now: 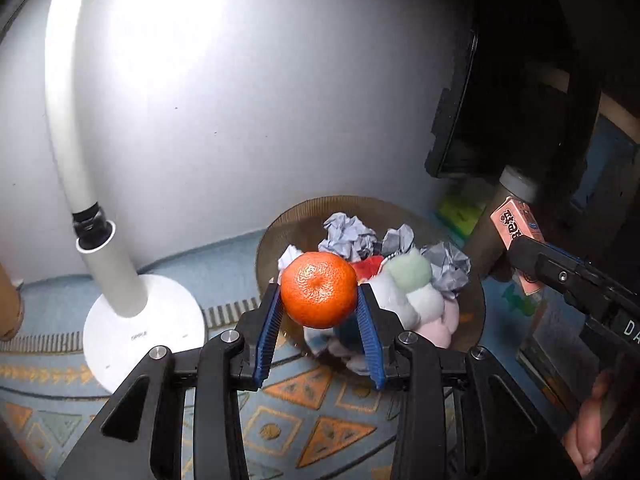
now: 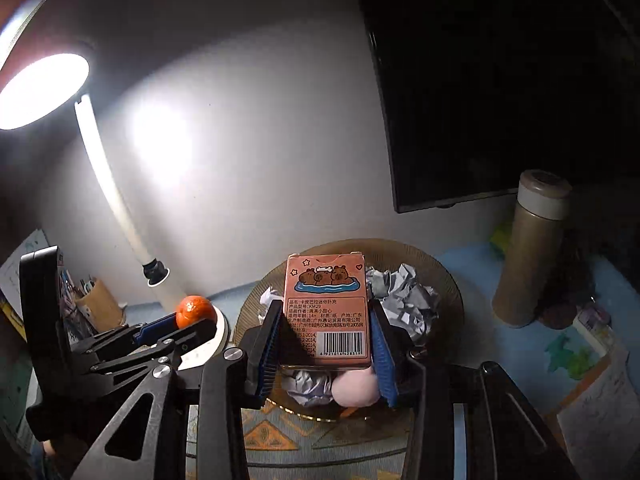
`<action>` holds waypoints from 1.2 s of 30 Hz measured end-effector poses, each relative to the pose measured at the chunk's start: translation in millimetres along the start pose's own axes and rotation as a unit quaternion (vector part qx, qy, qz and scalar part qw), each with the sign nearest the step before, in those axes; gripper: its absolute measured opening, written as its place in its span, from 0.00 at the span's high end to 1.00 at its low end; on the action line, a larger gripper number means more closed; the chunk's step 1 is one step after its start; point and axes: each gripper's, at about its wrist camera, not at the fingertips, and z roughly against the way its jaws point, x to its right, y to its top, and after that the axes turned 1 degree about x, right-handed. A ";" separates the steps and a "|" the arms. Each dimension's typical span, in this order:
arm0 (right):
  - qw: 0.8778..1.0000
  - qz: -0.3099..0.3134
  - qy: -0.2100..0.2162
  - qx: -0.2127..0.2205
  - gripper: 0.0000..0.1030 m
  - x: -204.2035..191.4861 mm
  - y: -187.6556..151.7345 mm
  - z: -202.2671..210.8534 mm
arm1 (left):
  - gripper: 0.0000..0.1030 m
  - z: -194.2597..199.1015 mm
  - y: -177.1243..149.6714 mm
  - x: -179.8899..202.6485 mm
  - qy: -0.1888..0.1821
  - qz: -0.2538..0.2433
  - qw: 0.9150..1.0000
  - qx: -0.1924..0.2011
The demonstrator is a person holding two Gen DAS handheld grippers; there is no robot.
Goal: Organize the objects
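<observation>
My left gripper (image 1: 319,300) is shut on an orange tangerine (image 1: 319,289) and holds it above the near rim of a brown ribbed bowl (image 1: 288,220). The bowl holds crumpled grey paper balls (image 1: 348,234) and soft pastel plush pieces (image 1: 416,292). My right gripper (image 2: 325,316) is shut on a pink card box (image 2: 325,312) with cartoon capybaras and a barcode, held above the same bowl (image 2: 448,280). The left gripper with the tangerine (image 2: 195,311) shows at the left of the right wrist view. The pink box (image 1: 516,228) in the right gripper shows at the right of the left wrist view.
A white desk lamp (image 1: 140,328) stands left of the bowl, lit. A tan thermos (image 2: 532,248) stands right of it under a dark monitor (image 2: 480,80). A pen holder (image 2: 98,304) is at the far left. Papers (image 2: 592,400) lie at the right on the patterned blue mat (image 1: 304,420).
</observation>
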 end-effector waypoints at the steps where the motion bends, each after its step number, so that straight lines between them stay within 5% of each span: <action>1: 1.000 -0.006 -0.005 0.006 0.62 1.9 8.0 -7.3 | 0.65 -10.0 7.7 2.8 -0.004 -0.001 1.000 0.003; 2: 1.000 -0.010 -0.014 0.013 0.62 3.8 15.4 -15.1 | 0.65 -18.7 13.9 5.3 -0.004 -0.003 1.000 0.008; 5: 0.999 -0.023 -0.020 0.024 0.59 13.3 32.2 -47.5 | 0.20 -38.9 26.3 11.4 0.030 -0.019 0.999 0.027; 6: 0.999 -0.015 -0.018 0.023 0.51 14.9 34.6 -58.7 | 0.07 -40.9 27.5 10.2 0.037 -0.018 0.999 0.034; 10: 0.999 -0.025 -0.034 -0.023 0.44 30.3 22.6 -80.3 | 0.06 -26.5 17.9 -4.5 0.019 0.003 0.999 0.040; 15: 0.999 -0.032 -0.012 -0.037 0.44 17.8 -3.8 -41.8 | 0.06 46.6 -5.6 -27.5 0.036 0.011 0.997 0.066; 20: 0.997 -0.018 0.033 -0.062 0.43 -30.3 -37.6 24.0 | 0.06 148.7 -43.3 -40.9 0.126 -0.023 0.988 0.090; 23: 0.994 -0.016 0.090 -0.064 0.28 -63.2 -73.2 48.6 | 0.04 192.8 -82.5 -58.0 0.182 -0.014 0.979 0.085; 25: 0.996 0.001 0.066 -0.067 0.27 -85.1 -104.1 48.7 | 0.01 212.1 -109.7 -75.4 0.215 0.006 0.973 0.085; 30: 0.989 0.051 0.061 -0.127 0.38 -138.9 -169.1 11.9 | 0.01 202.4 -174.1 -115.3 0.236 0.065 0.969 0.014; 36: 0.982 0.119 0.008 -0.149 0.38 -165.6 -194.2 -34.1 | 0.01 154.0 -196.9 -136.2 0.256 0.087 0.963 -0.021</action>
